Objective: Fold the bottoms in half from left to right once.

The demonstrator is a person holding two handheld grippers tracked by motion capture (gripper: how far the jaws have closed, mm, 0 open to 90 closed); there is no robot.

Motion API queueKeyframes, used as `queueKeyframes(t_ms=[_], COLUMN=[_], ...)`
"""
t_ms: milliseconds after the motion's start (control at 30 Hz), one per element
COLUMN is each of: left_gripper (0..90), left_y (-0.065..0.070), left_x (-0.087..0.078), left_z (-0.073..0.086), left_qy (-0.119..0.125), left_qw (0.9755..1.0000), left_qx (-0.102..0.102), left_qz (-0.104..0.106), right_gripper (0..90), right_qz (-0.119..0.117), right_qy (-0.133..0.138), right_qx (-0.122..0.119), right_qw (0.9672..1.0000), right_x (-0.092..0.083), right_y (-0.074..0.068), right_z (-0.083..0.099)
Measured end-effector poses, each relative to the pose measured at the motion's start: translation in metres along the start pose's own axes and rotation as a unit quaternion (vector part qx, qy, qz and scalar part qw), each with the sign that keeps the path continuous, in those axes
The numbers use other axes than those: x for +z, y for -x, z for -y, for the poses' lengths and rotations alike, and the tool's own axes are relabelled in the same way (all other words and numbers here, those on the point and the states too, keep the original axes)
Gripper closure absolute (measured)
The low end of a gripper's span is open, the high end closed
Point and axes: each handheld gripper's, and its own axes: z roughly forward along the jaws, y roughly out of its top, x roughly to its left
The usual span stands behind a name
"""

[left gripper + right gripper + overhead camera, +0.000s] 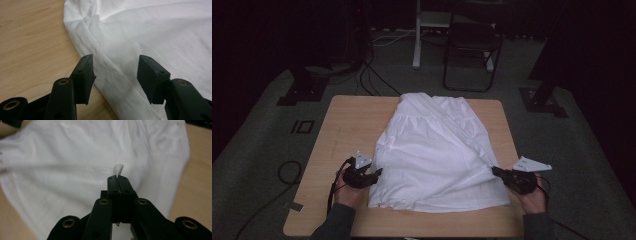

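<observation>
A white garment (437, 150) lies spread over the middle of the wooden table (347, 120), folded in on itself. My left gripper (376, 173) sits at the garment's left edge with its jaws open; in the left gripper view they straddle a fold of the white garment (150, 30) without pressing on it (115, 75). My right gripper (495, 171) is at the garment's right edge. In the right gripper view its jaws (117, 178) are shut on a pinch of the white garment (75, 165), and a small tip of cloth (118, 169) sticks out past them.
The table's bare wood runs along the left side and the near edge (412, 225). Beyond the table stand a dark folding chair (472, 45) and a white stand (418, 35). Cables (367, 75) trail on the grey floor, and dark posts stand at both sides.
</observation>
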Motion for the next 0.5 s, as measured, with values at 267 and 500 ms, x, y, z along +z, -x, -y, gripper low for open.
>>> queueKeyframes(t_ms=[267,500], left_gripper=[46.7,43.7], left_y=[0.001,-0.017], left_x=[-0.001,0.007], left_z=[-0.002,-0.018], left_qy=[-0.001,0.008], left_qw=[1.0000,0.9996], left_qx=[0.006,0.000], left_qz=[0.003,-0.028], right_gripper=[85.8,44.7], right_qz=[0.007,0.039], right_qy=[-0.075,-0.018], right_qx=[0.038,0.057], right_qw=[0.9965,0.9975], right_x=[-0.012,-0.009], right_y=[0.009,0.019], right_z=[0.066,0.034])
